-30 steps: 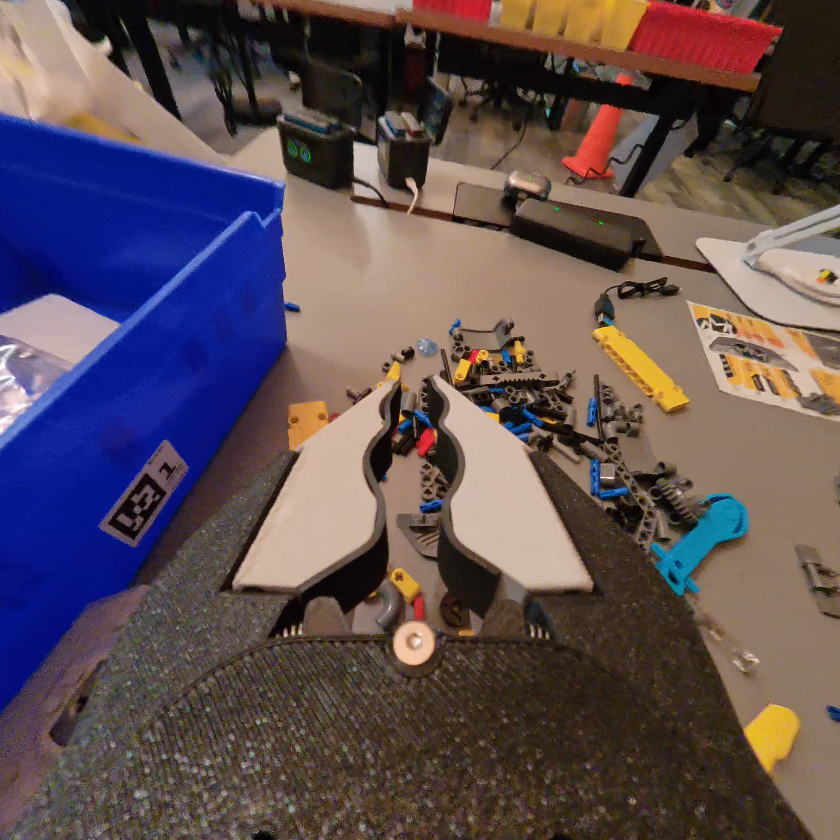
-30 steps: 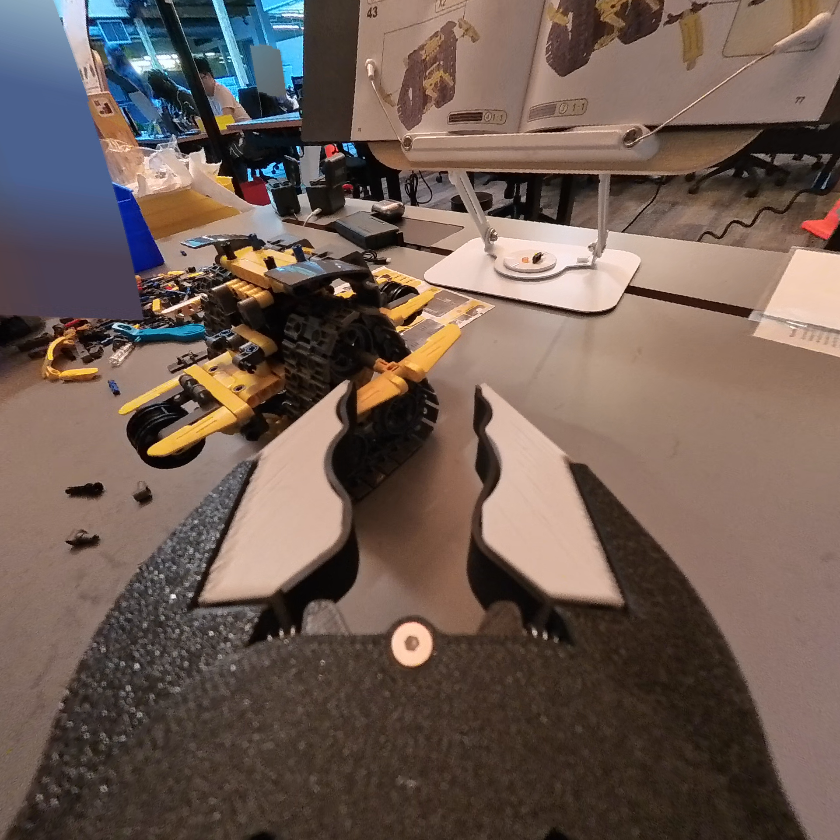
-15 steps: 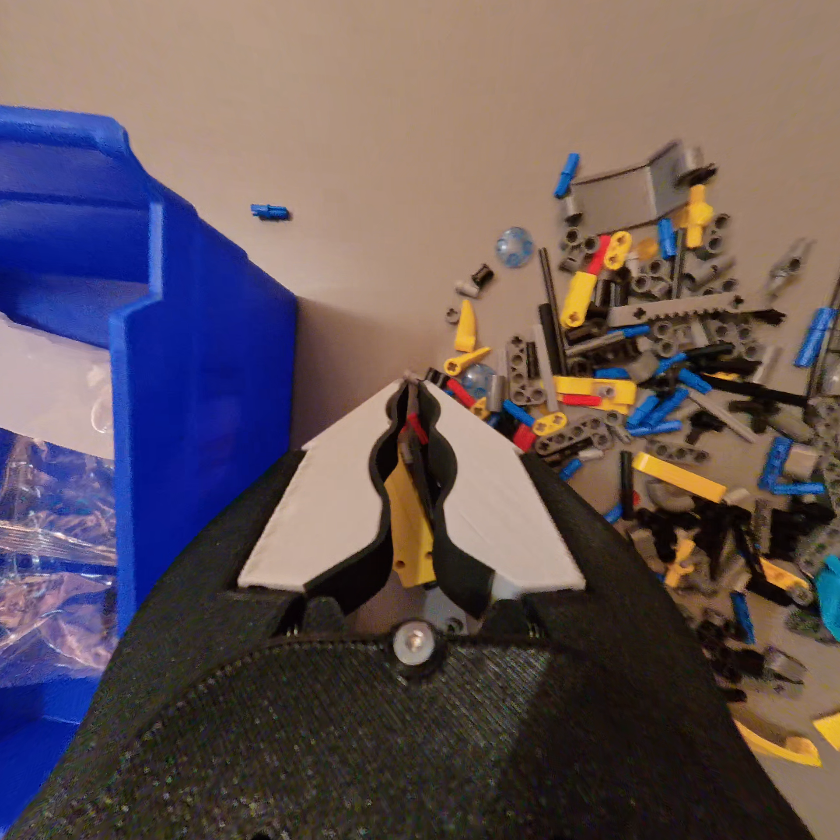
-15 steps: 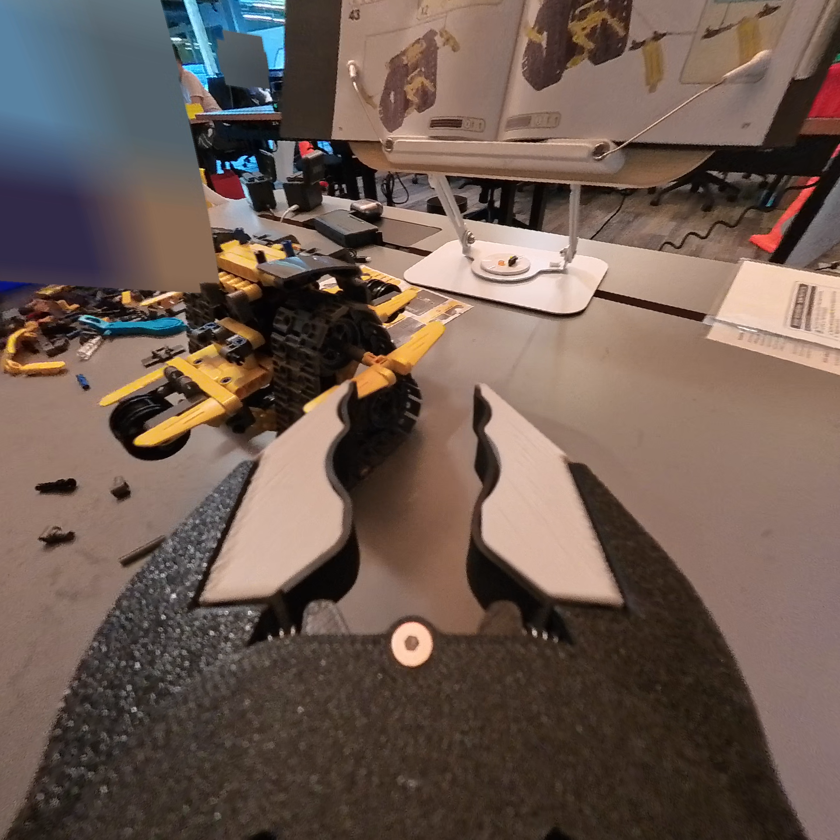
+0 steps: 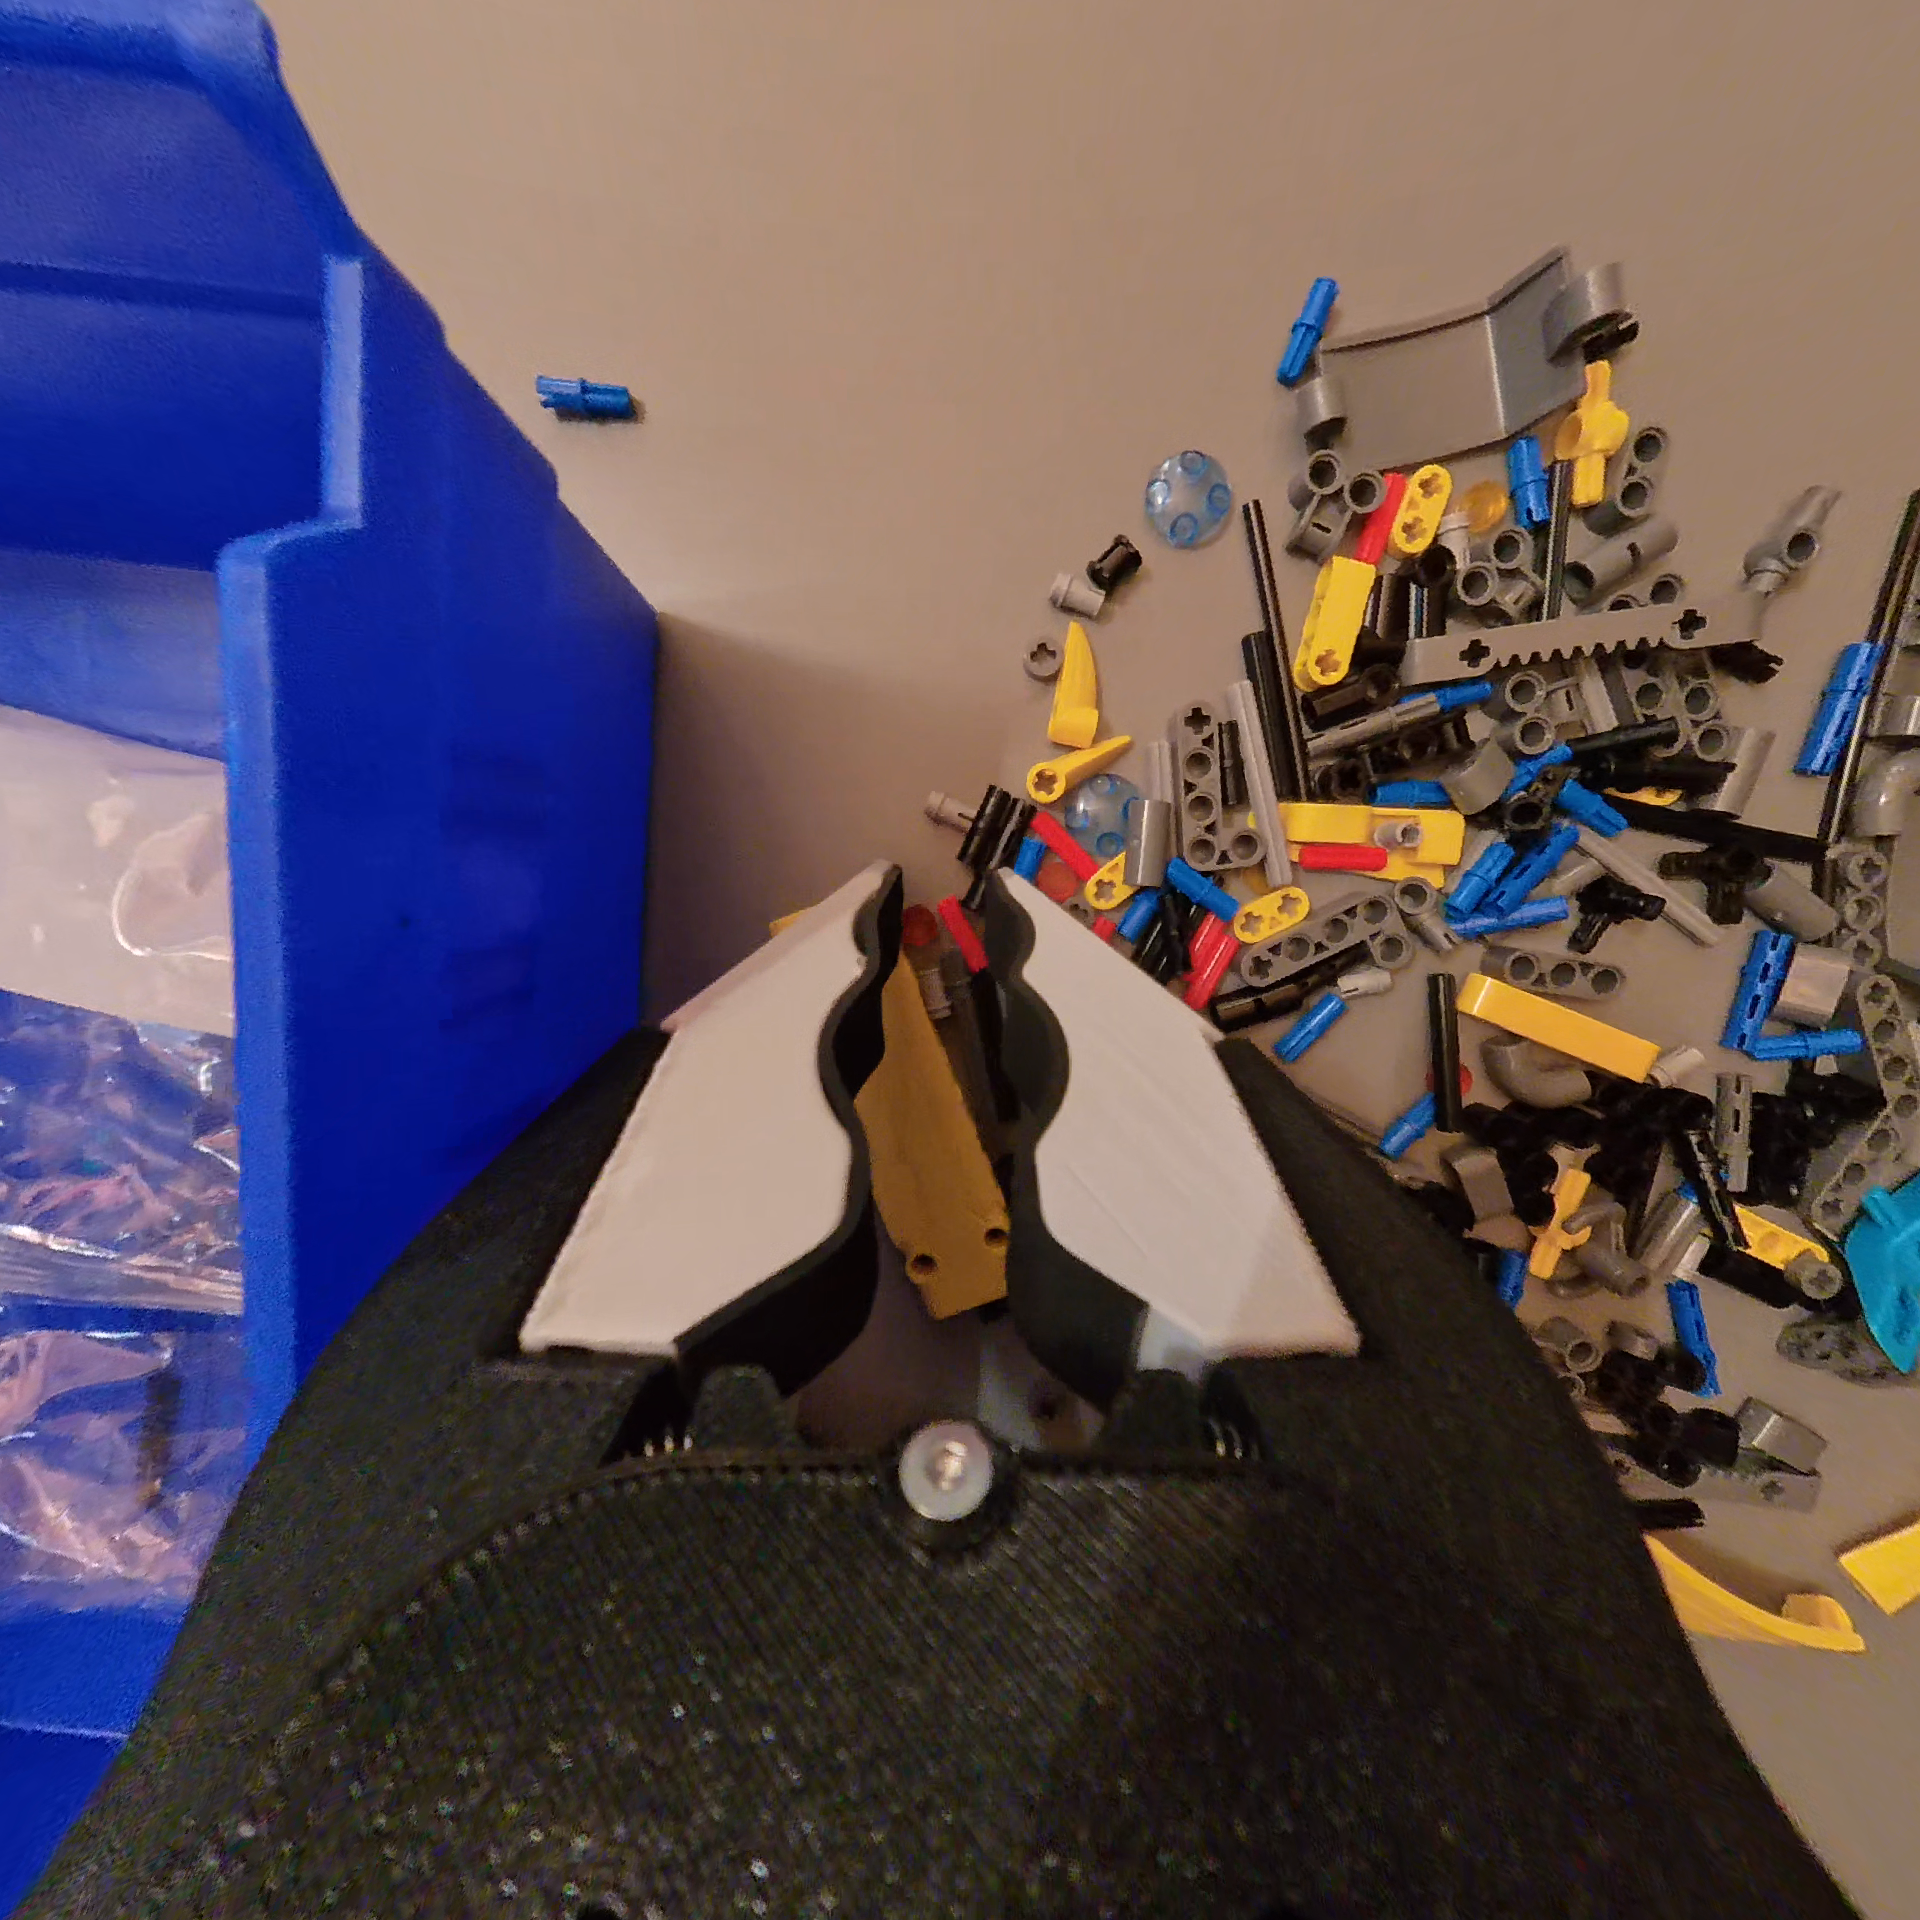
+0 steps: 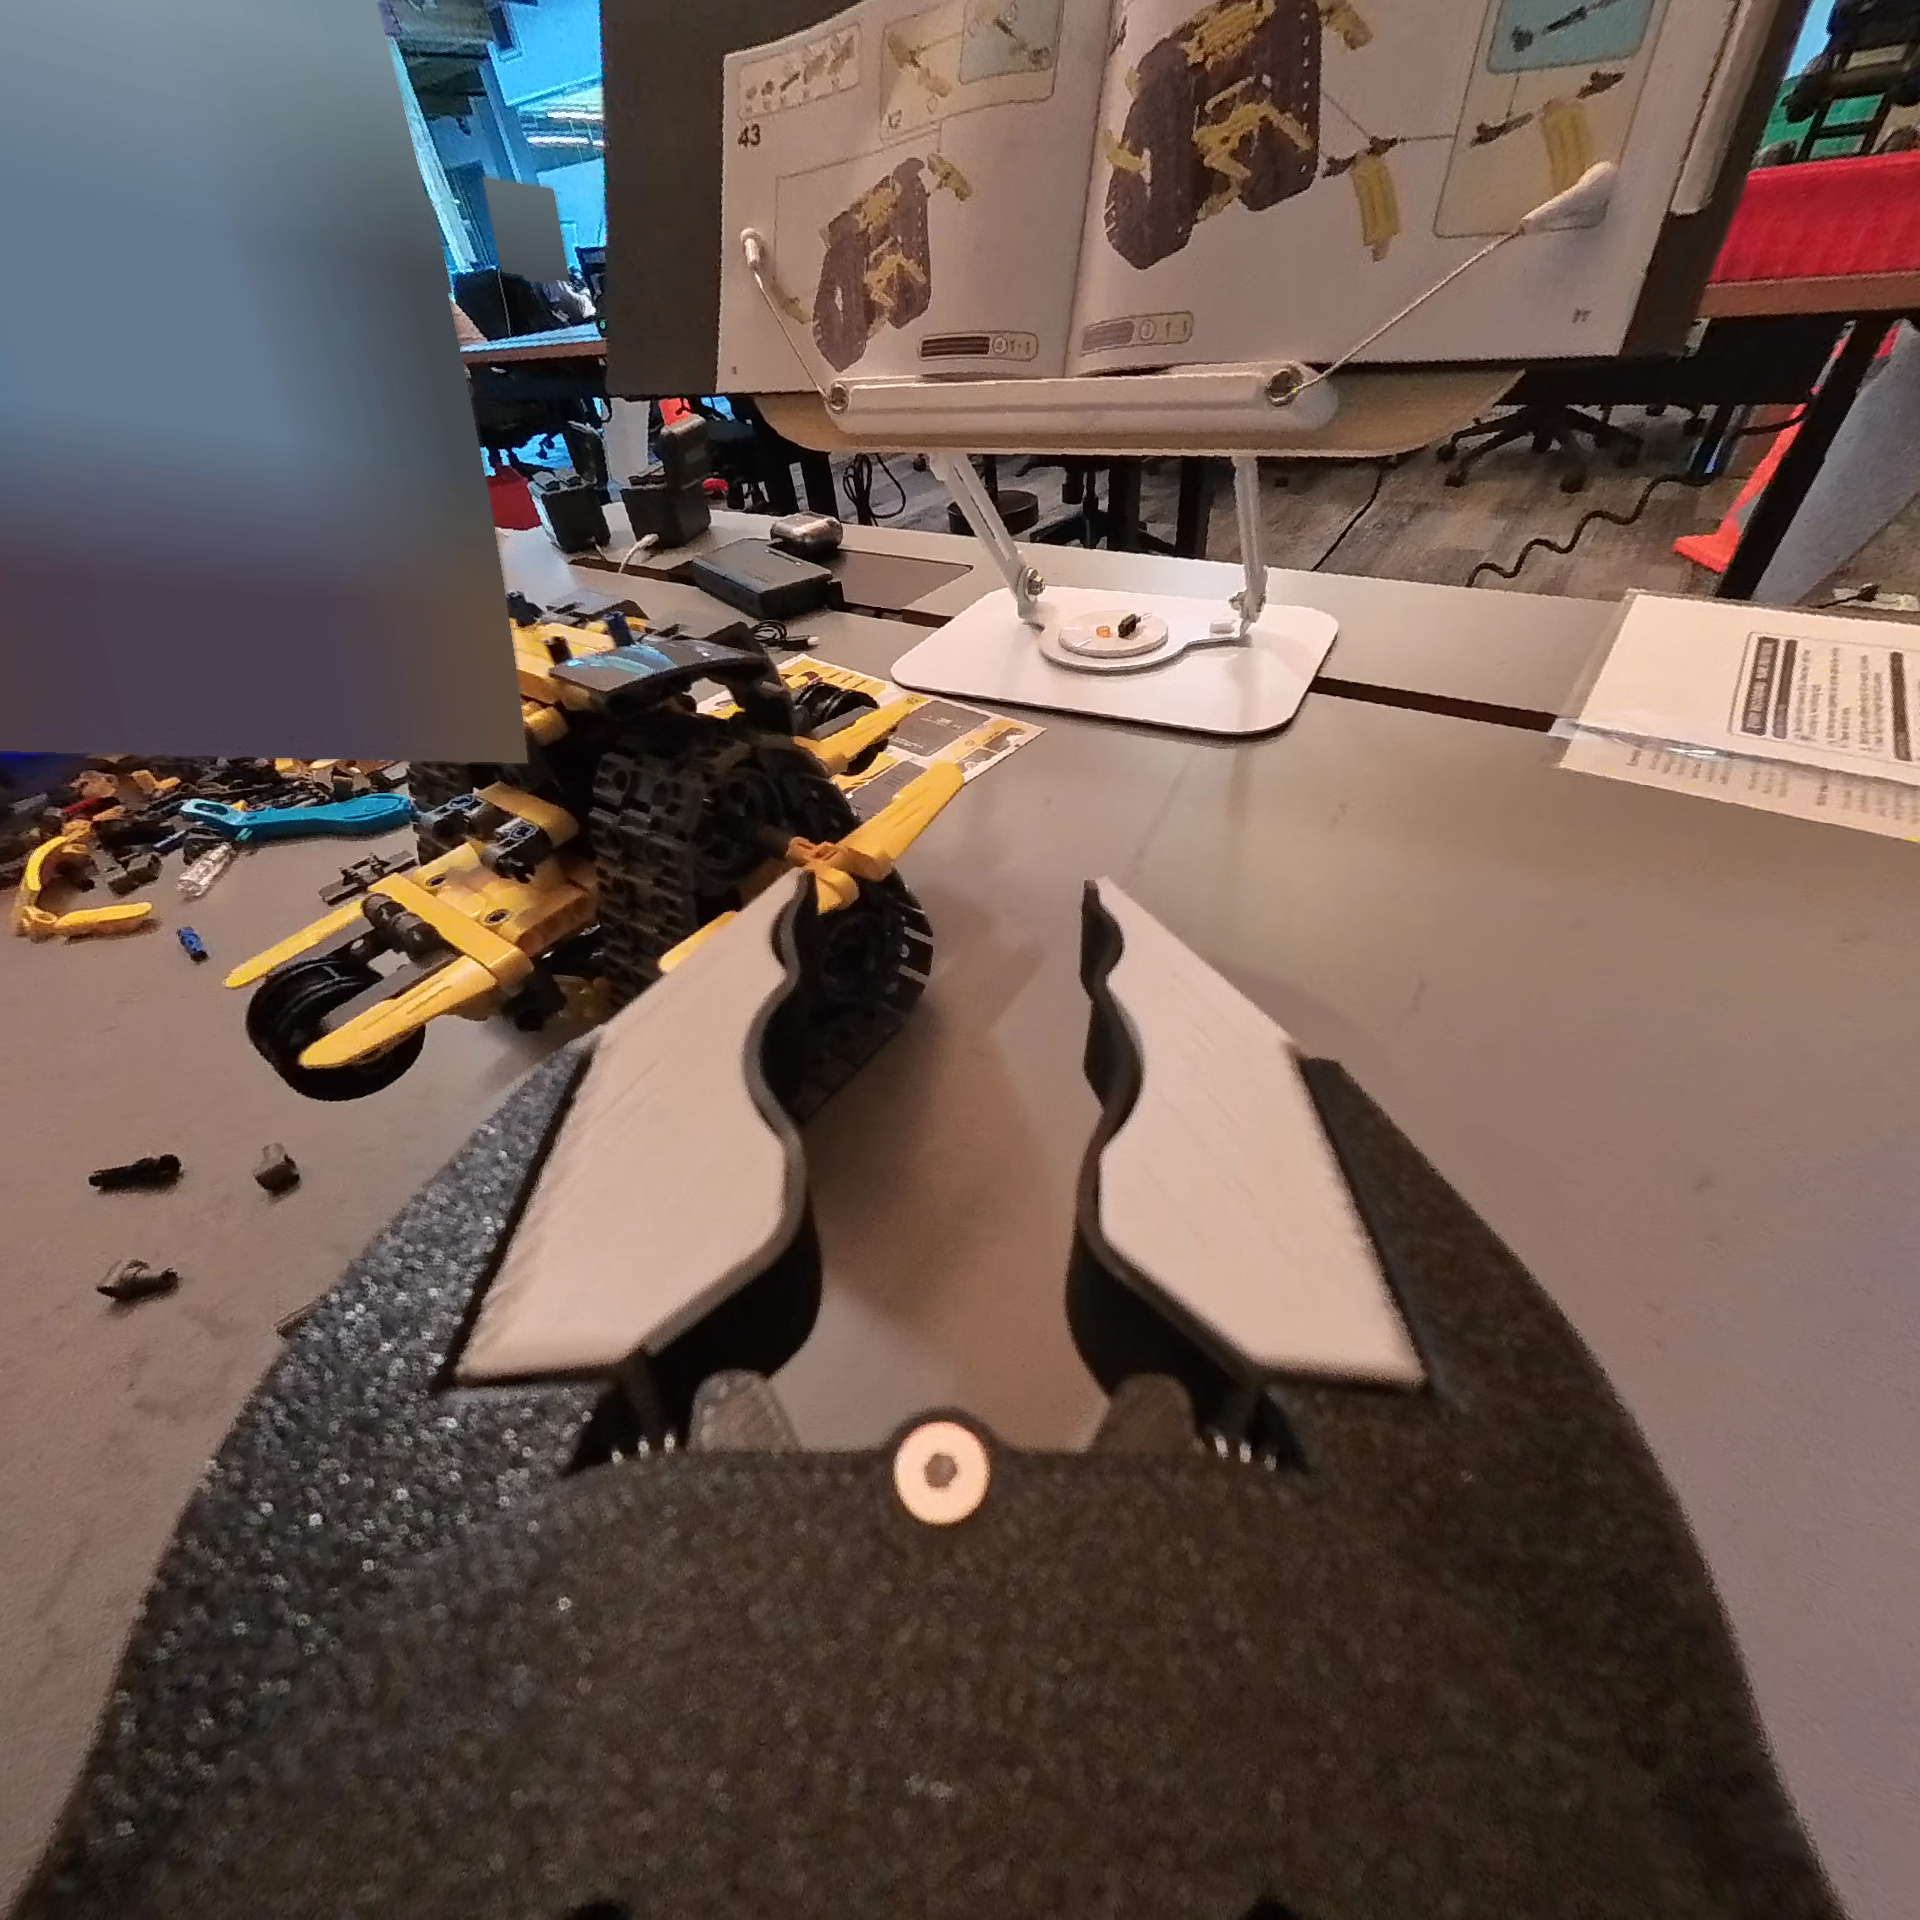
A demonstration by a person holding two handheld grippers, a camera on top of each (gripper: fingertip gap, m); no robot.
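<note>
The left gripper [image 5: 943, 896] has its two fingers drawn nearly together, with only a narrow gap at the tips; in that gap show a red pin [image 5: 962, 933] and a thin dark axle [image 5: 971, 1023], though whether the tips actually pinch either piece I cannot tell. Under the fingers lies a yellow panel piece [image 5: 928, 1153], seen through the gap on the grey table [image 5: 883, 312]. Just right of the tips spreads a heap of loose building parts [image 5: 1507, 831] in grey, black, blue, yellow and red, and close on the left stands a blue bin [image 5: 436, 831] holding clear plastic bags [image 5: 94, 1039]. A lone blue pin [image 5: 584, 397] lies apart, beyond the bin's corner. The right gripper [image 6: 943, 894] has its fingers spread wide with nothing between them, above bare table. Its left fingertip sits just before the black track of a yellow-and-black model vehicle [image 6: 665, 831]. Beyond stands a white book stand [image 6: 1112, 665] carrying an open instruction booklet [image 6: 1143, 177].
</note>
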